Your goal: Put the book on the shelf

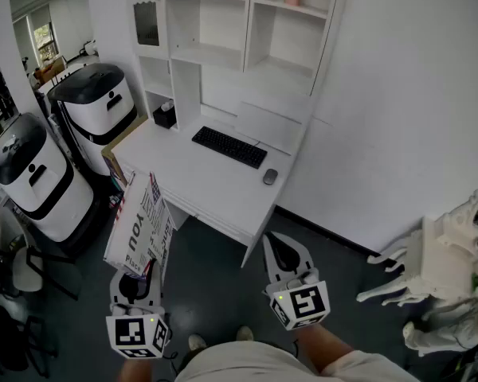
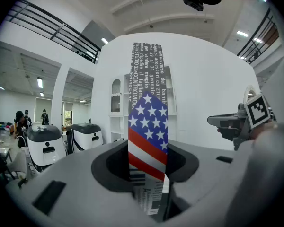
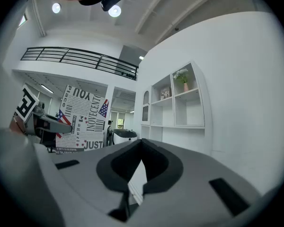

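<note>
Before desk [image 1: 193,180]: left gripper [image 2: 149,171] jaws clamped on book [image 2: 147,126]; right gripper [image 3: 141,148] jaws closed together, empty.

You faced the worktop [image 1: 193,183], with the shelf unit [image 1: 223,34] rising behind it against the wall. On the worktop the keyboard [image 1: 229,146] lay near the middle, the mouse [image 1: 270,177] just right of it (closer to the front edge), and a small box [image 1: 165,115] at the back left. Two machines [image 1: 95,106] stood left of the worktop, one nearer you than the other. A piece of furniture [image 1: 438,261] was on the floor [image 1: 215,293] well to your right. The book [image 1: 139,225] stood in your left tool [image 1: 143,270], before the worktop's left end; your right tool [image 1: 283,249] was to its right, apart from it.
</note>
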Demonstrator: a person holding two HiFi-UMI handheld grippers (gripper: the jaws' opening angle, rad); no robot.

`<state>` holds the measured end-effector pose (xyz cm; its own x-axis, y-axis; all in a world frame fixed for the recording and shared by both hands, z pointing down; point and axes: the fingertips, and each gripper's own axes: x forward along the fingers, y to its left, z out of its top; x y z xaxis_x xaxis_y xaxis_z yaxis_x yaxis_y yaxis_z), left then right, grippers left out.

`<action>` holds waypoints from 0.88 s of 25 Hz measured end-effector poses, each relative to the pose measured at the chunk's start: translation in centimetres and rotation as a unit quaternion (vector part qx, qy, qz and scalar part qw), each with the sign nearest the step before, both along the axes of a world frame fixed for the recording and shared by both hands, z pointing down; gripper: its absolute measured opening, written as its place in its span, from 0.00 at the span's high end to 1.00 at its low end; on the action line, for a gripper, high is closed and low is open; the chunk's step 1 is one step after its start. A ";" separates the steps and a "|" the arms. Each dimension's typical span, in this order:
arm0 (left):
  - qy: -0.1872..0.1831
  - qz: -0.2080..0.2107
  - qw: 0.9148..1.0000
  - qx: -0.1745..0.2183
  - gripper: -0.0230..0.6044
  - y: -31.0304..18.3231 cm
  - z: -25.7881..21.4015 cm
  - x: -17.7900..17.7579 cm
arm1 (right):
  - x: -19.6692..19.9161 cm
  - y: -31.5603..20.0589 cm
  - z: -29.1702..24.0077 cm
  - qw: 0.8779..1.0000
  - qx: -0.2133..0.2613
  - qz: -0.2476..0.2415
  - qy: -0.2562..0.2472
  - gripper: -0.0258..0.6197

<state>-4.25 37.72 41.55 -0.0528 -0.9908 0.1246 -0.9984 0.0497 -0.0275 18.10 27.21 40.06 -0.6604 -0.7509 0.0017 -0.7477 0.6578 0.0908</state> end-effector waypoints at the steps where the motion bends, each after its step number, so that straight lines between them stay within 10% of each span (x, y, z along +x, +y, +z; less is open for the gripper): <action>1: 0.000 -0.001 1.000 0.000 0.72 0.0 0.1 0.0 | 0.0 0.0 0.1 1.000 -0.001 0.000 0.000 0.96; 22: -0.005 -0.021 1.000 -0.003 0.72 0.3 -0.7 0.8 | 0.9 0.1 0.0 1.000 -0.004 -0.021 0.000 0.96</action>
<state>-3.41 38.02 40.81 -0.0958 -0.9869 0.1296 -0.9951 0.0916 -0.0381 18.97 27.29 40.02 -0.6918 -0.7221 0.0086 -0.7189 0.6898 0.0857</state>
